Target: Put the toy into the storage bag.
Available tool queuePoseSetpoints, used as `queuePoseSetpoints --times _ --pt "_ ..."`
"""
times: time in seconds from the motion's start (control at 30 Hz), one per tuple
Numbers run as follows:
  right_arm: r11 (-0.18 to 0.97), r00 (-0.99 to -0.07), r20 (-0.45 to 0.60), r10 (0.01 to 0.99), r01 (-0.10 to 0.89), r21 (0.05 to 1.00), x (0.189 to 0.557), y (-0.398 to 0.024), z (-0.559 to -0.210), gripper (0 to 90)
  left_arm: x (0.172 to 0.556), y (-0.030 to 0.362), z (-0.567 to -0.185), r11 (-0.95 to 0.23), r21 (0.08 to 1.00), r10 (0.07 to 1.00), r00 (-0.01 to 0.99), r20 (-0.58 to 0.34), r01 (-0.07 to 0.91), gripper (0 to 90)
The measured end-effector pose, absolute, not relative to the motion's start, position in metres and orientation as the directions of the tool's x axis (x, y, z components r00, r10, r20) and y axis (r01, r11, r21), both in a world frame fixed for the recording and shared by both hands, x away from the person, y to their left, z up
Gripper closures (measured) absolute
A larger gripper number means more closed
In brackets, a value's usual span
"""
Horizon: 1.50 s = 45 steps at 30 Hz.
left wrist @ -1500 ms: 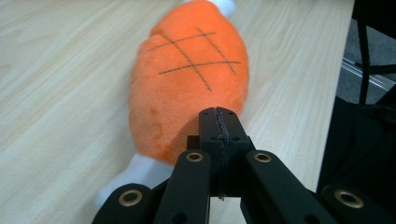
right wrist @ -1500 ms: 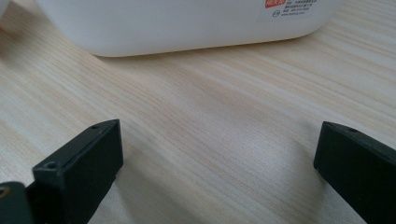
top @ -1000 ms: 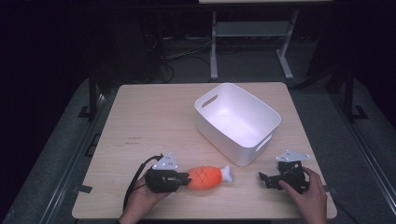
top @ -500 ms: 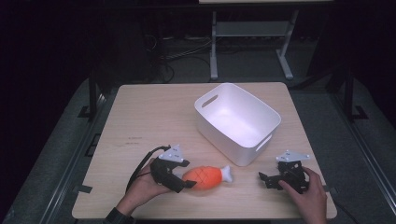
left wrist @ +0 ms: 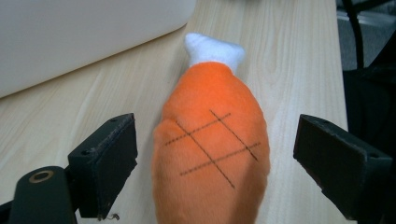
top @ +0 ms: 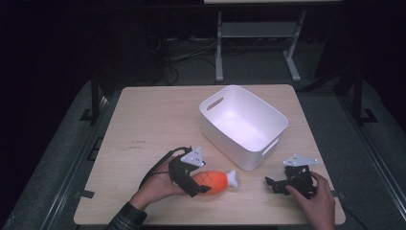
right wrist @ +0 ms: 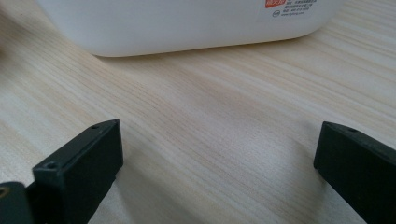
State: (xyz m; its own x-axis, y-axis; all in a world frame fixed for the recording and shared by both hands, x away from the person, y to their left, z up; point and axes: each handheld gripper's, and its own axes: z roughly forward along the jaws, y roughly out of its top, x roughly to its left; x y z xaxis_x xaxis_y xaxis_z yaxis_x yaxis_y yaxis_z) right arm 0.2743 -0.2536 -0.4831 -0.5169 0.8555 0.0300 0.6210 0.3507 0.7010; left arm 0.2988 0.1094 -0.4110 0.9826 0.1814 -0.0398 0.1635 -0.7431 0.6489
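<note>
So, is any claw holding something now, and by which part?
Nothing is held. The left claw has just opened around the orange plush drumstick; the right claw is open.

I find one sticker point(right wrist: 288, 5) on the white bin's point(right wrist: 187, 23) outer wall, red block above small print, too blurred to read, no other text legible
</note>
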Motion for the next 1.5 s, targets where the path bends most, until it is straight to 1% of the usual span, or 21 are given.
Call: queuePoseSetpoints --times 0.13,0.27,0.5,0.9,1.07,1.13,1.23,1.5 --pt "0.35 -0.517 0.03 0.856 0.621 0.701 0.274 -0.254 -0.483 0.7 0.3 0.099 -0.414 -0.768 0.627 0.147 0.989 -0.023 0.129 12.8" --pt "0.351 -0.517 0.03 0.855 0.621 0.701 0.274 -0.254 -0.483 0.7 0.302 0.094 -0.419 -0.78 0.613 0.139 0.99 -0.032 0.129 12.7" --pt "0.351 -0.517 0.03 0.856 0.621 0.701 0.274 -0.254 -0.483 0.7 0.302 0.086 -0.429 -0.823 0.56 0.107 0.994 -0.012 0.095 12.6" --pt "0.351 -0.517 0.03 0.855 0.621 0.701 0.274 -0.254 -0.483 0.7 0.301 0.081 -0.441 -0.868 0.493 0.086 0.996 0.027 0.061 12.6" --pt "0.351 -0.517 0.03 0.855 0.621 0.701 0.274 -0.254 -0.483 0.7 0.302 0.08 -0.444 -0.871 0.487 0.088 0.996 0.036 0.059 12.7" --pt "0.351 -0.517 0.03 0.855 0.621 0.701 0.274 -0.254 -0.483 0.7 0.303 0.08 -0.447 -0.873 0.482 0.106 0.994 0.031 0.078 12.8" --pt "0.351 -0.517 0.03 0.855 0.621 0.701 0.274 -0.254 -0.483 0.7 0.303 0.08 -0.449 -0.874 0.479 0.107 0.994 0.019 0.085 12.8" --pt "0.351 -0.517 0.03 0.855 0.621 0.701 0.274 -0.254 -0.483 0.7 0.303 0.08 -0.449 -0.868 0.487 0.117 0.993 0.011 0.097 16.6"
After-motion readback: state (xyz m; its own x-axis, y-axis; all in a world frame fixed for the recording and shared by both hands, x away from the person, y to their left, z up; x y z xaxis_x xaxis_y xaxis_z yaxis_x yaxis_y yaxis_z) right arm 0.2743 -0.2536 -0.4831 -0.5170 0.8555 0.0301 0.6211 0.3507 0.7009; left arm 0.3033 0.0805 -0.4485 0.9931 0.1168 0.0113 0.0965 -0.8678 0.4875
